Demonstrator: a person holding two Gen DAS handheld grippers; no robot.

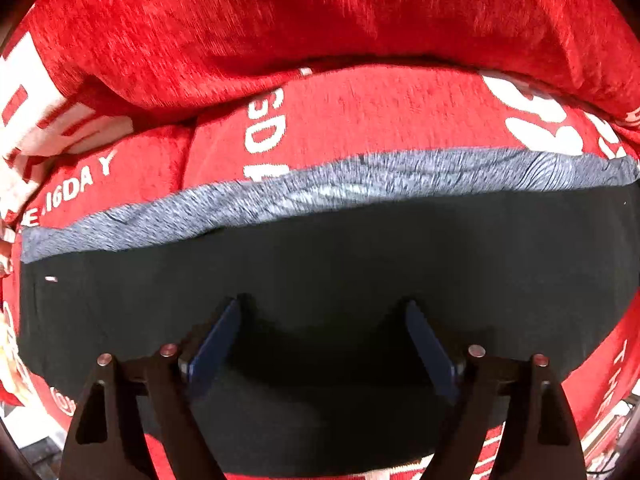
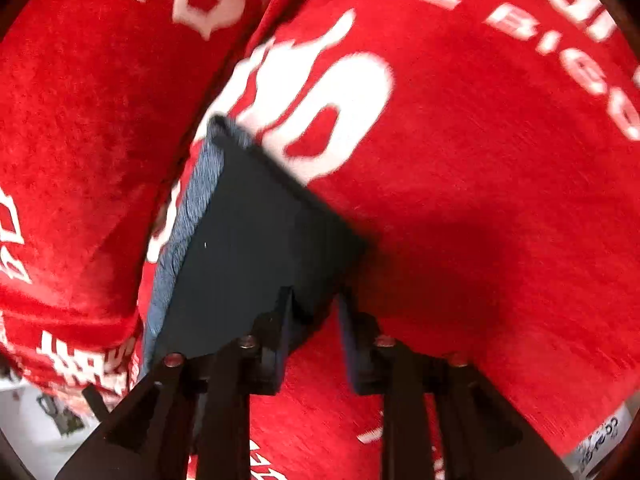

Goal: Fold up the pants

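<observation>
The pants (image 1: 320,256) are dark navy with a heathered grey-blue band (image 1: 280,196) along the far edge. They lie flat on a red blanket. My left gripper (image 1: 322,308) is open just above the dark cloth, fingers wide apart, holding nothing. In the right wrist view the pants (image 2: 256,232) show as a folded dark panel with the grey-blue band (image 2: 192,216) on its left side. My right gripper (image 2: 316,300) is open at the near corner of the pants, the corner lying between its fingers.
A red blanket (image 1: 360,112) with white lettering covers the surface in both views (image 2: 480,160). A thick red fold (image 1: 320,12) rises behind the pants. A second red bulge (image 2: 80,140) lies left of the pants in the right wrist view.
</observation>
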